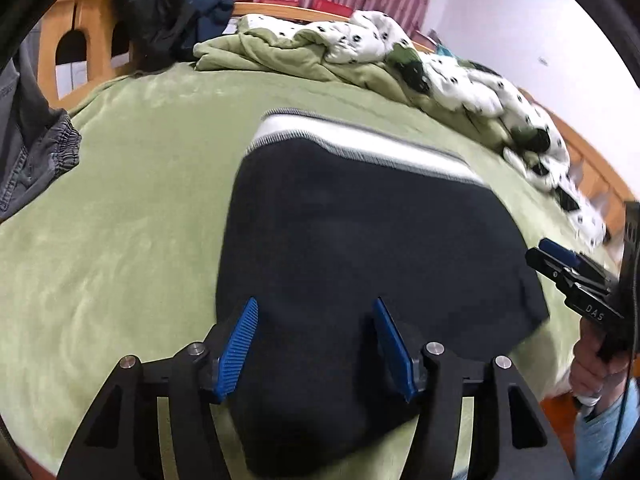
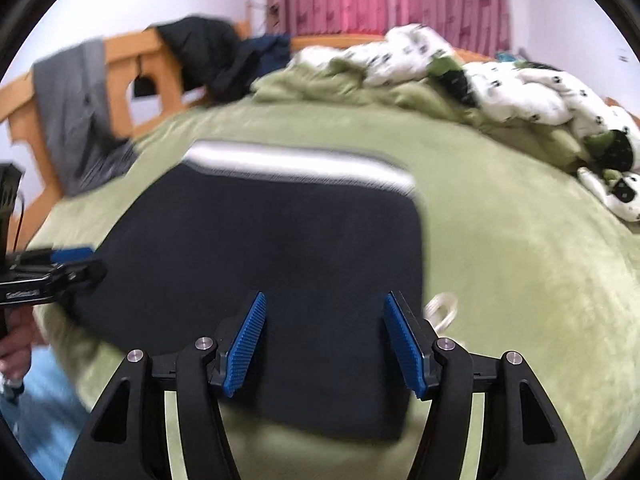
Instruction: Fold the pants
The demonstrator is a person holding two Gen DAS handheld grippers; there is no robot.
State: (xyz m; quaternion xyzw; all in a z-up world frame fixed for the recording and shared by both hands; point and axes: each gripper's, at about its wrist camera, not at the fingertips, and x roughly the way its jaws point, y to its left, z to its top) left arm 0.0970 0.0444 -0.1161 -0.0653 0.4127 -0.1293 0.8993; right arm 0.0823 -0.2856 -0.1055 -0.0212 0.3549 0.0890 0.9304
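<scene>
Left wrist view: your left gripper (image 1: 316, 348) hung over the near end of the dark pants (image 1: 360, 240), its blue pads spread apart with no cloth pinched between them. The pants lay folded into a compact block on the green blanket (image 1: 120, 220), with a white-and-grey striped band (image 1: 360, 146) along the far edge. Your right gripper (image 1: 556, 254) came in from the right edge, just beside the pants' right side, carried in a hand (image 1: 596, 372); from this angle you could not tell how its jaws stood. A rumpled spotted quilt (image 1: 460, 76) was heaped along the far side of the bed, grey trousers (image 1: 36, 152) hung at the left, and dark clothes (image 1: 160, 16) were draped on the wooden bed frame (image 1: 92, 36). None of it lay on the pants.

Right wrist view: your right gripper (image 2: 324, 344) stood open over the near right part of the pants (image 2: 260, 240), nothing gripped. The picture was blurred. A small white loop, perhaps a cord (image 2: 442, 310), lay on the blanket (image 2: 520, 280) just beside the pants' right edge, close to the right-hand pad. Your left gripper (image 2: 76, 264) showed at the left edge.

Judging from this, the fold looked nearly done. The risk was a low pad snagging the soft top layer and dragging the block askew, or catching that cord. The plush blanket could also let the bundle slip if you pressed sideways.
</scene>
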